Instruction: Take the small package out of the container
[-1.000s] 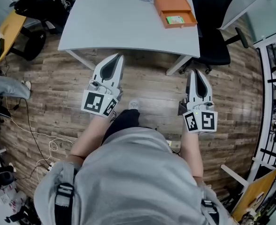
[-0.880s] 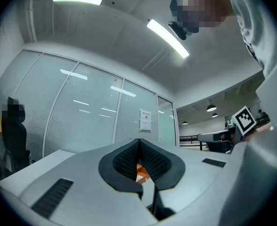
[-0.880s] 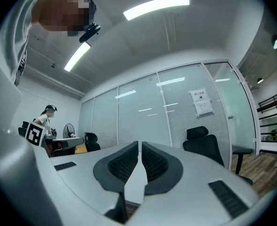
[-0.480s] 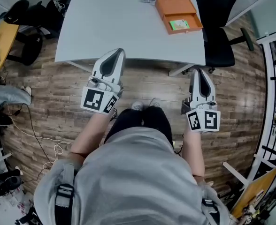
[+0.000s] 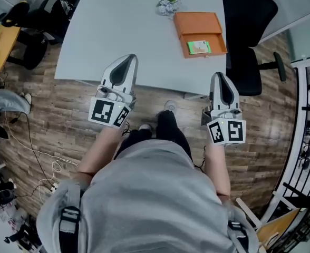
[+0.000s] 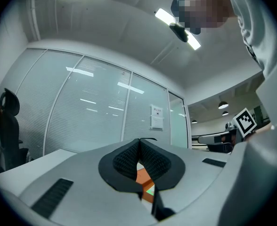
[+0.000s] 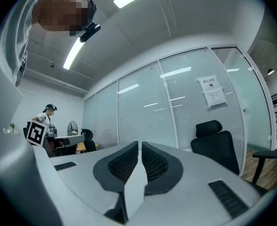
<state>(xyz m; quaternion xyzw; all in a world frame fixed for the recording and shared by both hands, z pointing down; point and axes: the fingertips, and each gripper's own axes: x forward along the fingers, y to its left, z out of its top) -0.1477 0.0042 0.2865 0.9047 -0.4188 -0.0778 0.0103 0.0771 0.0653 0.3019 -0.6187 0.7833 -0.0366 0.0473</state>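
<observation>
An orange container (image 5: pixel 200 25) lies open on the white table (image 5: pixel 118 30), far right of its top. A small green package (image 5: pixel 199 47) rests in its near tray. My left gripper (image 5: pixel 127 62) is shut and empty, with its tips over the table's near edge, well left of the container. The right gripper (image 5: pixel 220 78) is also shut and empty, just off the near edge below the container. In the left gripper view, the container (image 6: pixel 142 175) and the package (image 6: pixel 150 190) peek out below the meeting jaws of the left gripper (image 6: pixel 139 140). The right gripper (image 7: pixel 140 144) points at a glass wall.
A black office chair (image 5: pixel 247 41) stands at the table's right end, also seen as the chair (image 7: pixel 215 140) in the right gripper view. A small white bunch (image 5: pixel 168 4) lies on the table beyond the container. Cables (image 5: pixel 39 154) trail on the wooden floor at left. A metal rack (image 5: pixel 308 141) is at right.
The person has stepped toward the table, so the table and container sit nearer in view. Both grippers came forward to the table's near edge and stayed shut.
</observation>
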